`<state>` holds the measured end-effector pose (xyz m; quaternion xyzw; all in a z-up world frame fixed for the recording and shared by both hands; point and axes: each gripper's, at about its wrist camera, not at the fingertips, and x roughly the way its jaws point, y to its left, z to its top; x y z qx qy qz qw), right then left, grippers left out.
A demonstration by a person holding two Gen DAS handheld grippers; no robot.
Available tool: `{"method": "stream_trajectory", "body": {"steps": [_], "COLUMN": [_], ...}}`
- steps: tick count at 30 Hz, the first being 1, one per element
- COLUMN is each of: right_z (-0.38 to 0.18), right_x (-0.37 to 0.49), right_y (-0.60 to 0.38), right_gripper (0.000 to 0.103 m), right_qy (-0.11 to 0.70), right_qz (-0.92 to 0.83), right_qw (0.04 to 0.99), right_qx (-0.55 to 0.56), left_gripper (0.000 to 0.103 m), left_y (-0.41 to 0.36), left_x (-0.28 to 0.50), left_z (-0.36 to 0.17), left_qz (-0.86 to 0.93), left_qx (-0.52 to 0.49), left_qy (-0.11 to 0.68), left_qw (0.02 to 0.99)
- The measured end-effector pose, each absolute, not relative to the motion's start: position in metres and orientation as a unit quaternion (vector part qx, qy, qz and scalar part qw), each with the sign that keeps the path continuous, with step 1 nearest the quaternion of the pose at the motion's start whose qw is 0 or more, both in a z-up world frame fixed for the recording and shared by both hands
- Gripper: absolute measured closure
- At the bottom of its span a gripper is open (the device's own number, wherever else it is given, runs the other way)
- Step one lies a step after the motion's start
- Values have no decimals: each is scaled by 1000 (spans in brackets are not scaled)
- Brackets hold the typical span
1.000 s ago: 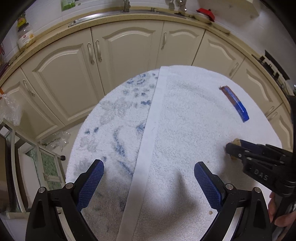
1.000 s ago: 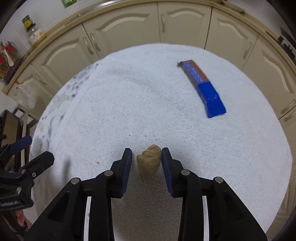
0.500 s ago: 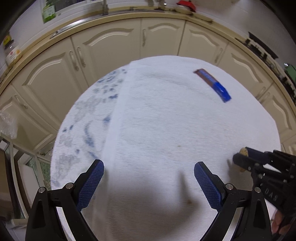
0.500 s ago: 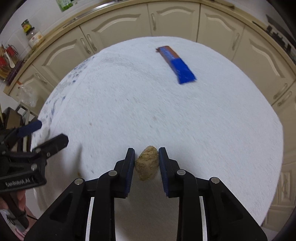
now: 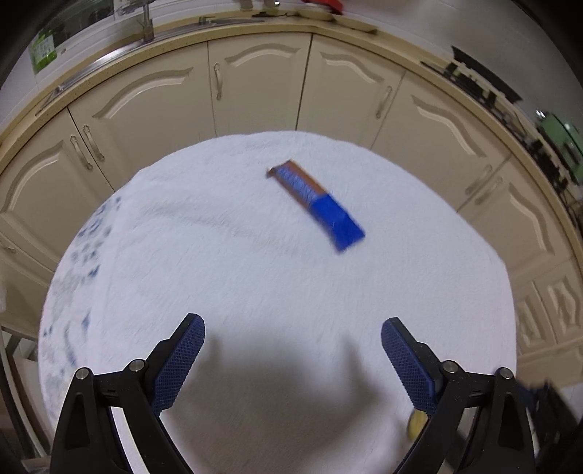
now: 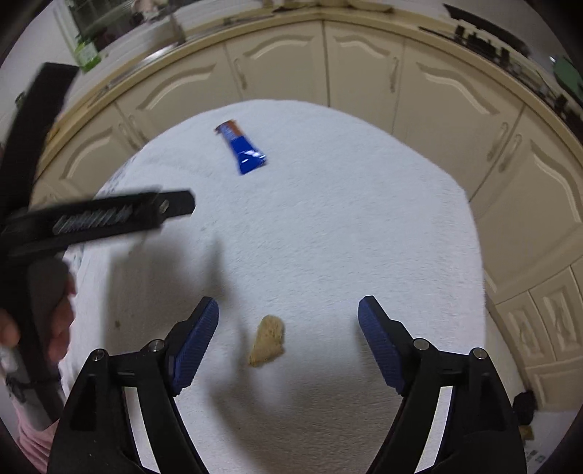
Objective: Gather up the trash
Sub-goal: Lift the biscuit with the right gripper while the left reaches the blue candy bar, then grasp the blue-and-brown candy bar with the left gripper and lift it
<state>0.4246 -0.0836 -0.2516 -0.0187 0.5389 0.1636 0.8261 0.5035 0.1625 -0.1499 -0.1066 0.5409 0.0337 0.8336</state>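
A white fluffy rug (image 5: 255, 277) covers the floor in the middle of both views, and its left edge carries a faded blue pattern (image 5: 85, 255). Dark shadows fall across the near part of the rug. Behind it runs a curved row of cream cabinet doors (image 5: 255, 84) with raised panels and slim metal handles (image 5: 217, 81). A beige worktop (image 5: 175, 40) tops the cabinets. A metal tap (image 5: 145, 22) stands on it at the upper left, next to a green-labelled bottle (image 5: 43, 51). Dark, blurred items (image 5: 477, 85) sit along the worktop on the right. The light is even and rather dim.
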Motion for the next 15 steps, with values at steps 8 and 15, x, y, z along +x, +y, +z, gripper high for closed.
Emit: {"method": "stream_trajectory", "body": {"steps": [8,15], "right_z": [-268,-272], "right_x": [441,450], "right_y": [-102,-106], "right_gripper": [18,17], "right_qy": [563,572], "right_qz": [127,128], "right_qw": [817,810], "right_qx": [-2,12], "left_gripper": [38,76], "left_y": [168,162], "left_x": [604,613], "left_z": [-190,-196], "left_qz": [62,52], "left_qx": [-167,-105], "left_qy": [559,561], "left_qw": [810,819]}}
